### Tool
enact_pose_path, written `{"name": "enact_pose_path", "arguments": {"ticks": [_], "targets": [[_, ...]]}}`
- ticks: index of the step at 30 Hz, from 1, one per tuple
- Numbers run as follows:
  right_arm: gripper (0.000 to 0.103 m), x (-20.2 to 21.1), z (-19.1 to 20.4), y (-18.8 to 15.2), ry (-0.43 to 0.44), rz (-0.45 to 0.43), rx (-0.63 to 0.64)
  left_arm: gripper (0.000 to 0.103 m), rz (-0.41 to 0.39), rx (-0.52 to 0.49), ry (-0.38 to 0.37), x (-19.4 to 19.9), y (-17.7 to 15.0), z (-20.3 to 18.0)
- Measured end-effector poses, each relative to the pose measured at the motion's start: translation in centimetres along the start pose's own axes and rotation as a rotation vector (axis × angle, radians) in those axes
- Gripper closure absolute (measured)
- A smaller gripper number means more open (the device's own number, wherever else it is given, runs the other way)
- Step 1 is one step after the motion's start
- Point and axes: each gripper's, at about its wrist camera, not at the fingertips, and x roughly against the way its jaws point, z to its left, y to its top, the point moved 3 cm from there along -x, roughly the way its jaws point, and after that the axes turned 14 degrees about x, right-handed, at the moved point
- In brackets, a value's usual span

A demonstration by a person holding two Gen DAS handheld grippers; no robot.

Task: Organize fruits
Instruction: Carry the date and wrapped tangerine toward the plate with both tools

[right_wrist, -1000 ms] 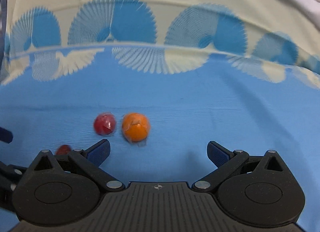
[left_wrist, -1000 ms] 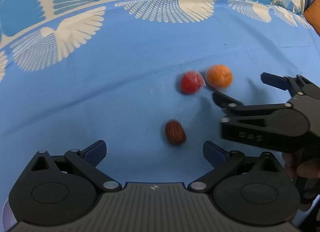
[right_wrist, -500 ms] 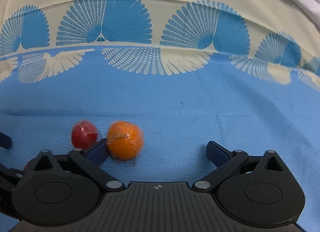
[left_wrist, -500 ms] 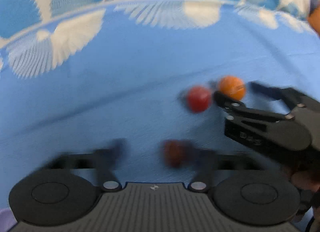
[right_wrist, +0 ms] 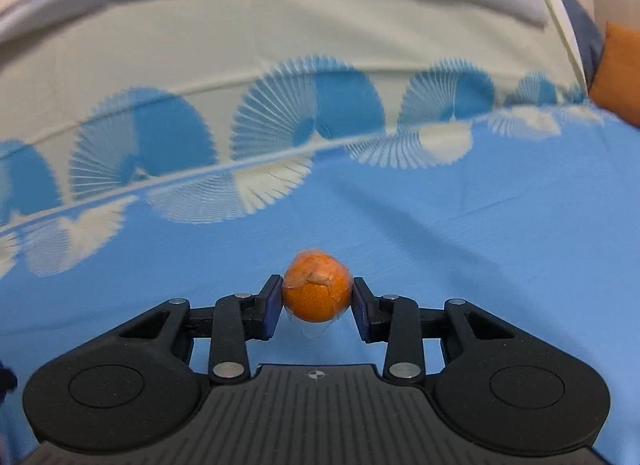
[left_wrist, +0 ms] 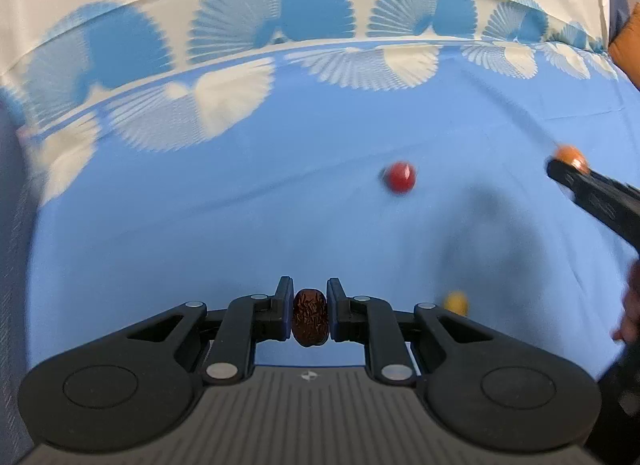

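My left gripper (left_wrist: 310,315) is shut on a wrinkled dark brown date (left_wrist: 310,319) and holds it above the blue cloth. My right gripper (right_wrist: 316,305) is shut on a plastic-wrapped orange (right_wrist: 317,292), also held above the cloth. In the left wrist view the right gripper (left_wrist: 568,169) shows at the right edge with the orange (left_wrist: 568,153) at its tip. A small red fruit (left_wrist: 400,177) lies on the cloth ahead of the left gripper. A small yellow fruit (left_wrist: 456,302) lies just right of the left gripper's right finger.
A blue cloth (left_wrist: 200,225) with a cream fan-patterned border (left_wrist: 272,25) covers the surface. An orange cushion (right_wrist: 620,73) sits at the far right edge. A hand (left_wrist: 630,305) shows at the right edge of the left wrist view.
Both grippers went from open to shut: the left closed on the date, the right on the orange. Both fruits are lifted off the cloth. The red fruit stays on the cloth.
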Motion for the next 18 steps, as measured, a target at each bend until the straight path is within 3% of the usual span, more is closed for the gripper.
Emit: {"name": "enact_pose_path", "arguments": {"ticks": [7,11,18], "targets": [[0.064,13.7,5.1,-2.8,0.201,0.029,0.086,0.084,-0.012,0.059,0.101,9.2,-7.0,5.5],[0.064,19.5,9.2,-3.6,0.336,0.044,0.135,0.084,0.01,0.098,0.147,13.1,-10.9,8.1],[0.064,27.4,15.5,-4.7,0.511,0.035,0.258,0.084,-0.045,0.15,0.163,18.2,-16.6,11.5]]}}
